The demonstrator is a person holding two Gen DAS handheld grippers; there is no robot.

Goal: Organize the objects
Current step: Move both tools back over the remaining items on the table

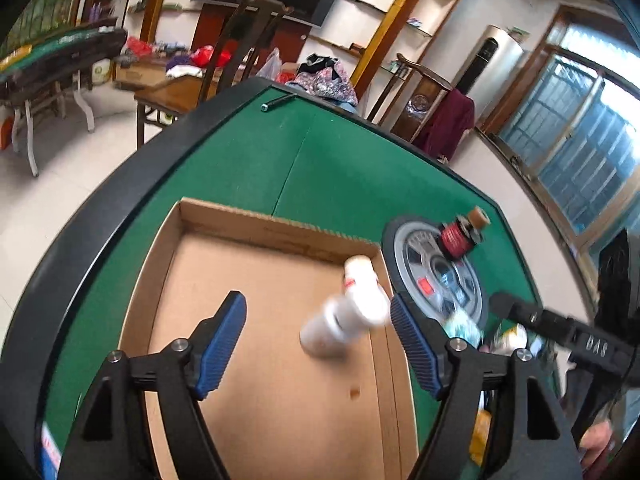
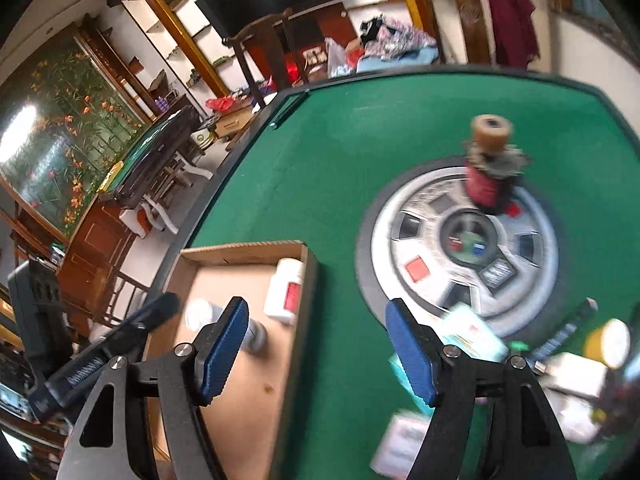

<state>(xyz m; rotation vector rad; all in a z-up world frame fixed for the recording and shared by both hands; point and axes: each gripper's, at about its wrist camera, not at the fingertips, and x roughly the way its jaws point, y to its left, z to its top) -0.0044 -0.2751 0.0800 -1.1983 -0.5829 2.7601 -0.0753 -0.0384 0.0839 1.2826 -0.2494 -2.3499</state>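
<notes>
A shallow cardboard box (image 1: 256, 228) lies on the green table; it also shows in the right wrist view (image 2: 240, 250). My left gripper (image 1: 318, 312) is open above the box. A blurred white bottle (image 1: 332, 328) lies free between and below its fingers, and a second white bottle with a red label (image 1: 362, 276) lies by the box's right wall. In the right wrist view both bottles (image 2: 286, 290) (image 2: 204, 314) lie in the box. My right gripper (image 2: 316, 318) is open and empty over the green felt, just right of the box.
A round grey hub (image 2: 460, 240) sits in the table centre with a red spool stack (image 2: 490, 168) on its edge. Several small boxes and packets (image 2: 472, 336) and a yellow-lidded item (image 2: 608, 342) lie at the lower right. Chairs stand beyond the table's far edge.
</notes>
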